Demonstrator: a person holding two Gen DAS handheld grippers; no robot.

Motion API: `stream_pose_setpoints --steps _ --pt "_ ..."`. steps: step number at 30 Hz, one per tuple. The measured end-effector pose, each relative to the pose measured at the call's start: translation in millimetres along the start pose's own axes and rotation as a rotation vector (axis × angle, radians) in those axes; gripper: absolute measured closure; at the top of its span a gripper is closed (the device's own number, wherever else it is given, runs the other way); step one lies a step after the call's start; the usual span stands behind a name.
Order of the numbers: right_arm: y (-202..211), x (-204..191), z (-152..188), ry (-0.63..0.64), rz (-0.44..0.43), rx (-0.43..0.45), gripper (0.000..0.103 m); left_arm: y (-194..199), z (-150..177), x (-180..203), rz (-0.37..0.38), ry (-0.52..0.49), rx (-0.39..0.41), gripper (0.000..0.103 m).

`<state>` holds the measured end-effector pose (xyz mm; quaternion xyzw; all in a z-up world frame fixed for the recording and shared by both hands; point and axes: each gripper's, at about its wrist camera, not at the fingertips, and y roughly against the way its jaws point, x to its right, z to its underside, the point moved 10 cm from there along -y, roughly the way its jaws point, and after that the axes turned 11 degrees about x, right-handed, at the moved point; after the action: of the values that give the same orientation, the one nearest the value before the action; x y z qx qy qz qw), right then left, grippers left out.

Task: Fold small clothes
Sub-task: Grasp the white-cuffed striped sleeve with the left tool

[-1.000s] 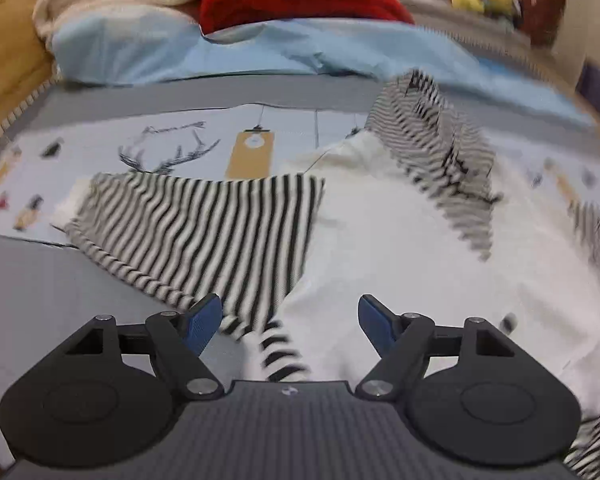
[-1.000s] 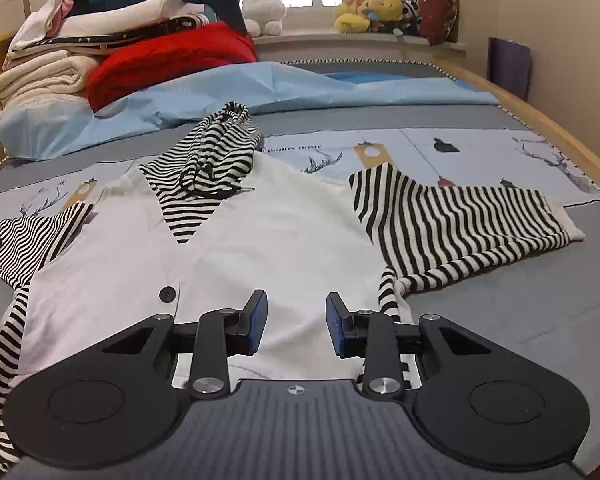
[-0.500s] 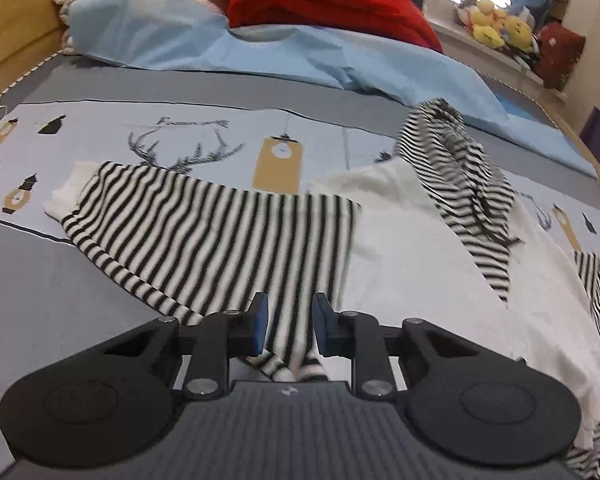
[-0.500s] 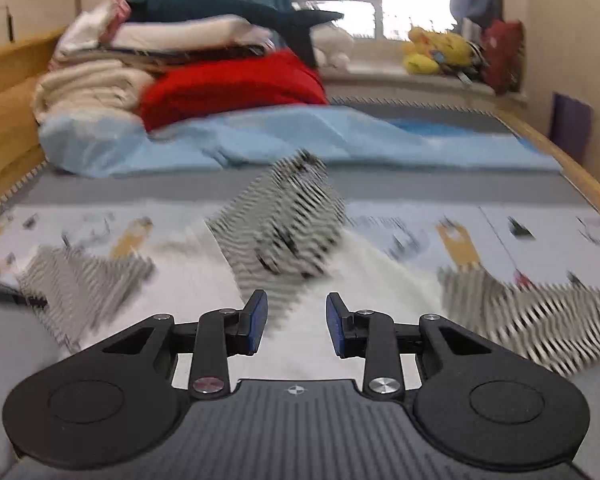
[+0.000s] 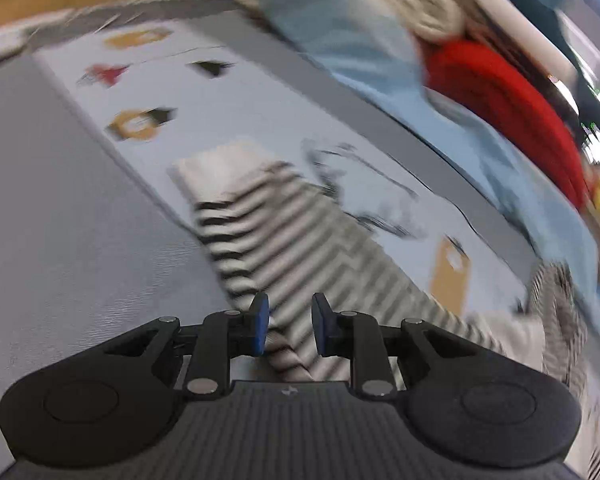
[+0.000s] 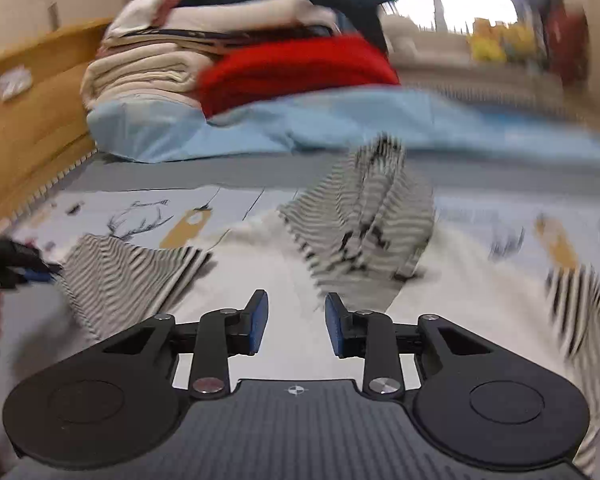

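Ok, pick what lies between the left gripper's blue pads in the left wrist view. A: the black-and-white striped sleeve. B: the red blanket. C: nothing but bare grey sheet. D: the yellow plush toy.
A: the striped sleeve runs from its white cuff down into the gap of the left gripper, whose pads sit close either side of the fabric.

No lettering, number or brand can be read anywhere; the printed bedsheet (image 6: 148, 216) carries only pictures, such as antlers and tag shapes, blurred in both views.
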<state>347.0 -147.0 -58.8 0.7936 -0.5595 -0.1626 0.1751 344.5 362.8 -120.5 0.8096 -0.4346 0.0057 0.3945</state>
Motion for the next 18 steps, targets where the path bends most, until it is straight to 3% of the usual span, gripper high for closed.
stream_pose_setpoints --steps 1,4,10,15,16,17,18 --pt "-1 1 1 0.033 0.009 0.004 0.083 -3 -3 -8 -0.002 0.049 0.001 0.077" --pt "-10 11 11 0.003 0.006 -0.036 0.087 -18 -5 -23 -0.013 0.159 -0.026 0.077" --pt "-25 33 36 -0.121 0.043 -0.159 0.087 -41 -10 -37 -0.094 0.146 -0.008 0.069" --pt "-34 39 70 -0.137 0.064 -0.295 0.087 -52 -8 -42 -0.069 0.182 0.006 0.07" --pt "-37 40 81 -0.137 0.073 -0.336 0.087 -53 -8 -39 -0.065 0.163 0.005 0.072" --pt "-39 42 89 -0.142 0.082 -0.366 0.087 -53 -9 -37 -0.083 0.135 0.001 0.1" --pt "-40 44 96 -0.15 0.092 -0.393 0.087 -51 -12 -35 -0.108 0.114 0.006 0.1"
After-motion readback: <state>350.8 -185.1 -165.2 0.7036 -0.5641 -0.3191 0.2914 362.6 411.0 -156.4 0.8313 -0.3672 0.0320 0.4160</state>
